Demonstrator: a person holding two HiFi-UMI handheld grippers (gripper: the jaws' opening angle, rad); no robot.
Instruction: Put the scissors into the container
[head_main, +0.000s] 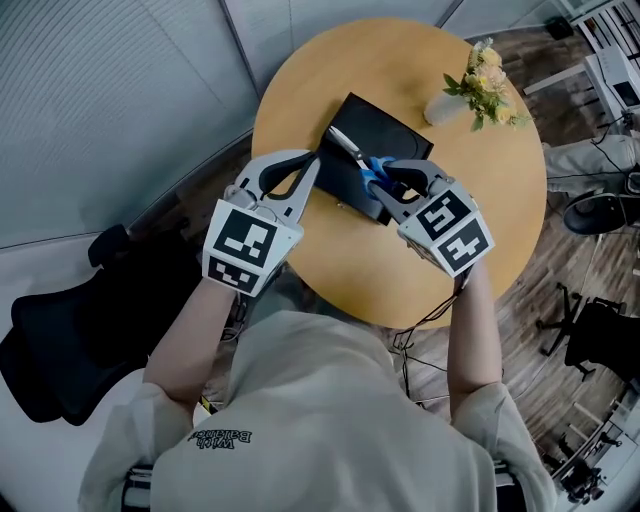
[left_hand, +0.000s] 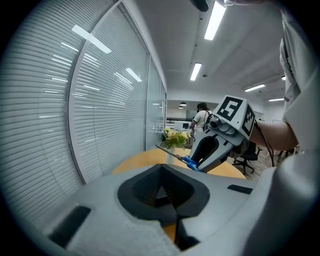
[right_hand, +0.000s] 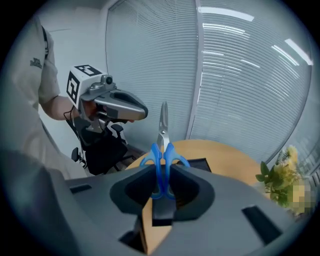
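Note:
Blue-handled scissors (head_main: 362, 165) hang over the black container (head_main: 390, 128) at the middle of the round wooden table (head_main: 480, 200), blades pointing up and left. My right gripper (head_main: 385, 182) is shut on the blue handles. In the right gripper view the scissors (right_hand: 162, 150) stick up from between the closed jaws, and a corner of the container (right_hand: 201, 164) shows behind. My left gripper (head_main: 316, 165) is shut, its tips at the container's left edge; whether it pinches the wall is hidden. The left gripper view shows the scissors (left_hand: 180, 158) held by the right gripper (left_hand: 212, 150).
A small vase of yellow flowers (head_main: 482, 85) stands at the table's far right. A black office chair (head_main: 60, 340) sits at my left, more chairs (head_main: 600, 335) at the right. A glass wall with blinds (left_hand: 75, 110) runs behind the table. A person (left_hand: 201, 116) stands far off.

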